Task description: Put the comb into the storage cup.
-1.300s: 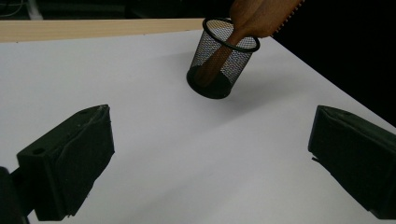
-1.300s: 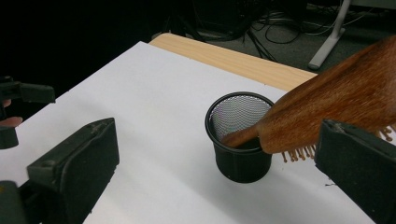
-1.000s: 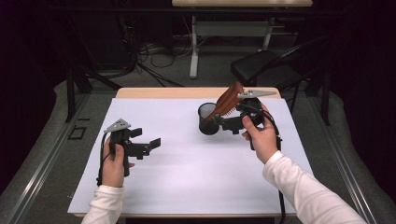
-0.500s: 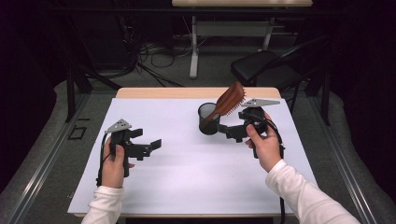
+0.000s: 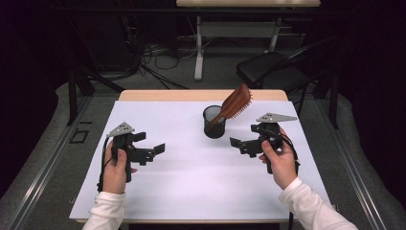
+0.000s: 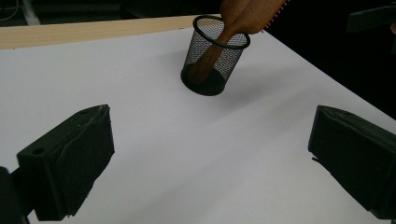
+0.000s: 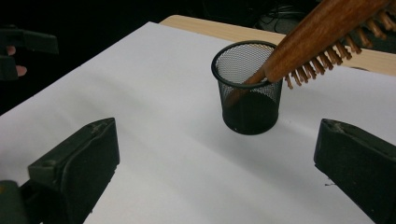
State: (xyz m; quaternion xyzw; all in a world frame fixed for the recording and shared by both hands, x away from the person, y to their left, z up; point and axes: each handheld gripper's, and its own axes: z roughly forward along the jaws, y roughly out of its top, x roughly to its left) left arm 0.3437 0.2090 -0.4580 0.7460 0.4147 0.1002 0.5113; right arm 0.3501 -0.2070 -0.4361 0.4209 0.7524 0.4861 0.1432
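Now the brush (image 5: 235,103) stands handle-down in the mesh cup (image 5: 214,122), just above the middle of the high view, its bristled head leaning out over the rim toward the upper right. In the right gripper view the handle crosses the cup's rim and the bristles point down, near the top right corner of the frame. The right gripper (image 5: 239,143) sits to the right of the cup, apart from it, its jaws spread wide and empty. The left gripper (image 5: 157,149) hovers at the left of the white sheet (image 5: 191,191), well apart from the cup, also spread wide and holding nothing.

Judging from this, the placing step looks finished: the brush rests in the cup by itself, and both hands are off it. The brush leans far out, so it might tip the cup if nudged. Any next move calls for keeping both grippers away from the head, or for closing on the cup's wall to steady it.
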